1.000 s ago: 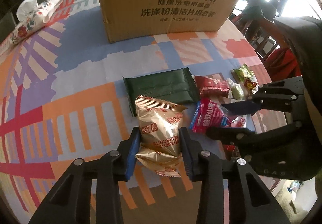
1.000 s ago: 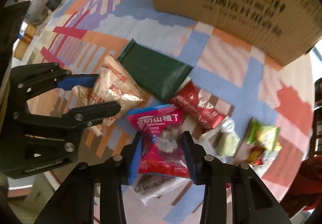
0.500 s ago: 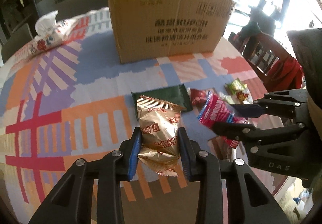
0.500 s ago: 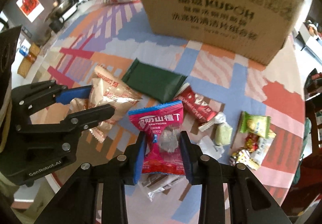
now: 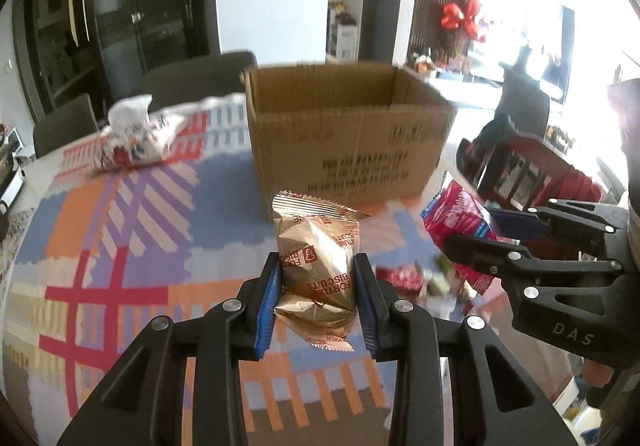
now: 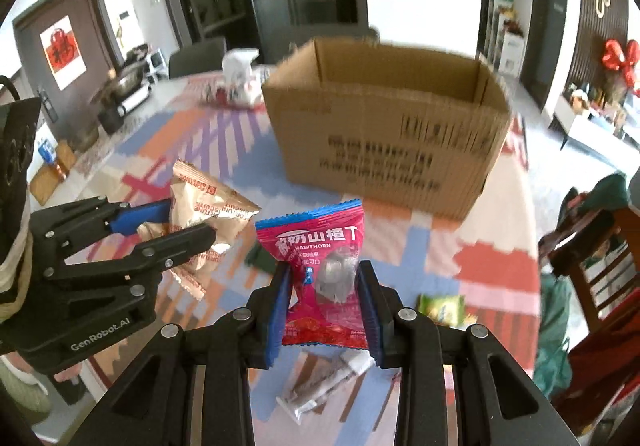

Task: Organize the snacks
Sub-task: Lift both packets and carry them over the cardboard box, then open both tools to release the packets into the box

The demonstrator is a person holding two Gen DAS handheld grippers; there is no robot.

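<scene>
Gripping a crinkled gold foil biscuit packet (image 5: 316, 266) at lower centre of its frame, the left gripper (image 5: 316, 306) is holding it above the patchwork-patterned worktop (image 5: 120, 246). The right gripper (image 6: 324, 310) is clamping a pink hawthorn candy packet (image 6: 324, 270) between its blue fingers (image 6: 280, 306). An open brown cardboard box (image 6: 384, 133) is standing beyond, upper centre.

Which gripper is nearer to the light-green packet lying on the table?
Right. The right gripper, holding the pink packet, is above and just left of the light-green packet; the left gripper, holding the gold packet, is farther left.
</scene>
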